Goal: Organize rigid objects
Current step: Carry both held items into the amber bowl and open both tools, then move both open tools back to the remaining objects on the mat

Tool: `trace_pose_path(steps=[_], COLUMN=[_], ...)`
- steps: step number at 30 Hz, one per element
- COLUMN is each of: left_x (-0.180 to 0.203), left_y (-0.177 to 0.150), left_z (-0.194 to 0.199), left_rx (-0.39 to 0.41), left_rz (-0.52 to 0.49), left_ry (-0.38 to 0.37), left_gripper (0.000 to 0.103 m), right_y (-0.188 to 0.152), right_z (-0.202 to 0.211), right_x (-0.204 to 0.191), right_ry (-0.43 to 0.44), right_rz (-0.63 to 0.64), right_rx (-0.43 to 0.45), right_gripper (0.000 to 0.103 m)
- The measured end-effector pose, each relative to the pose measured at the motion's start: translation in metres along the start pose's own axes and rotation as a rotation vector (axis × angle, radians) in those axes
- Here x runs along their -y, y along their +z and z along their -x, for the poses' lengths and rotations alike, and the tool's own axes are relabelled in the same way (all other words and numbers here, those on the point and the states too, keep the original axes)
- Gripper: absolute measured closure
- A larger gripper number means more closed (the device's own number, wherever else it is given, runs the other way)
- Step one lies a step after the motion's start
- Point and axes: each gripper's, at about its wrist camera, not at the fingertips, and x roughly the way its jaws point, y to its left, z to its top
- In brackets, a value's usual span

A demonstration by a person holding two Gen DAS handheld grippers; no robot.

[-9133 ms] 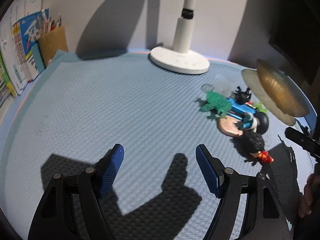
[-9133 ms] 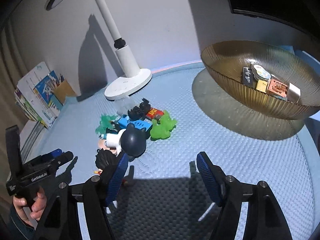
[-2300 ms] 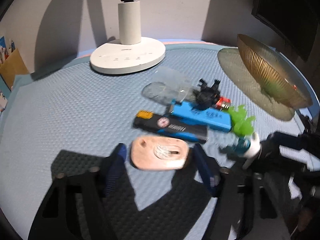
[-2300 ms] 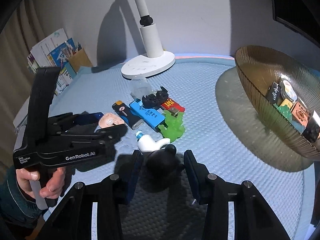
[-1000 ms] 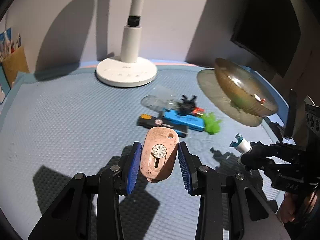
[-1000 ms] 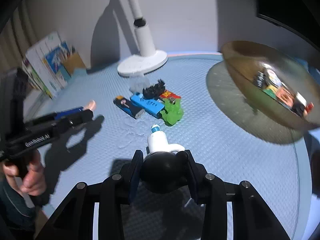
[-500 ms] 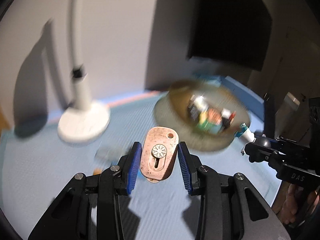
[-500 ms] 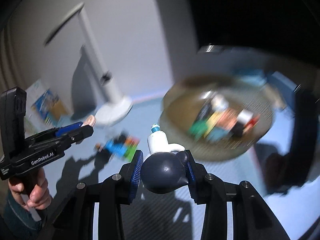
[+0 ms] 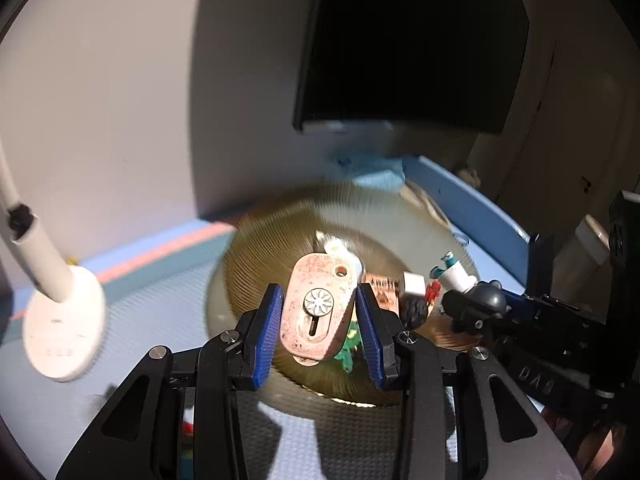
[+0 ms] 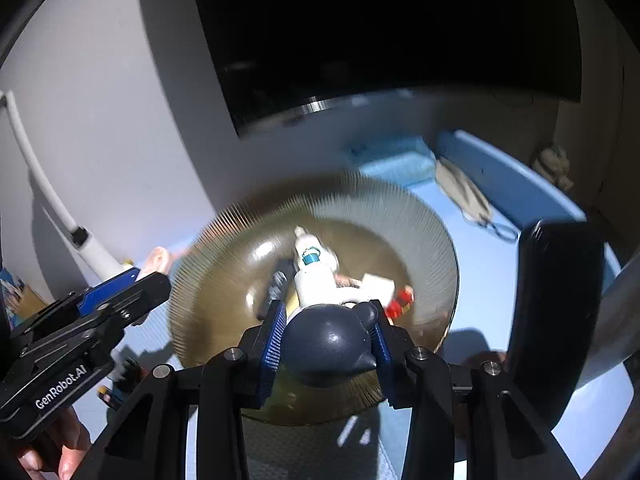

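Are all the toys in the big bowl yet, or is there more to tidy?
Not yet. Several small things already lie inside the ribbed amber glass bowl. Right now the left gripper grips a flat pink tag with a flower button, and the right gripper grips a white figure with a round dark head, both above the bowl. A few small blurred toys remain on the blue mat.
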Motion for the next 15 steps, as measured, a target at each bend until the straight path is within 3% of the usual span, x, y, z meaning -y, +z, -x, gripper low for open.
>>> trace_pose_path(steps=[3,5,6,7,8,11,15], left_x=[0.010,0.014,0.013,0.010,0.008,-0.009,-0.045], left_y=[0.001,0.006,0.007,0.007,0.007,-0.002,-0.031], left_z=[-0.012,-0.006,0.001,0.015,0.024,0.061,0.107], left_rx=[-0.032,-0.007,0.017,0.058,0.086,0.126,0.148], left_rz=[-0.021,-0.023,-0.017,-0.011,-0.011,-0.005,0.064], left_ry=[0.006,0.019,0.027,0.039,0.050,0.097,0.154], left_gripper=[0.067,0.047,0.025,0.016,0.016,0.016,0.016], right_y=[-0.002,0.002,0.004,0.005,0.004,-0.001,-0.015], right_z=[-0.010,-0.007,-0.004,0.004,0.015,0.044,0.072], right_x=[0.005,0.010,0.012,0.013,0.013,0.007,-0.010], right_ry=[0.019,0.045,0.042,0.035,0.029,0.040,0.075], right_rz=[-0.017,-0.045,-0.049,-0.048,-0.043,-0.012,0.057], right_rx=[-0.034,-0.031,-0.018,0.005,0.043,0.121,0.167], right_gripper=[0.063,0.060,0.058,0.048,0.037,0.027,0.023])
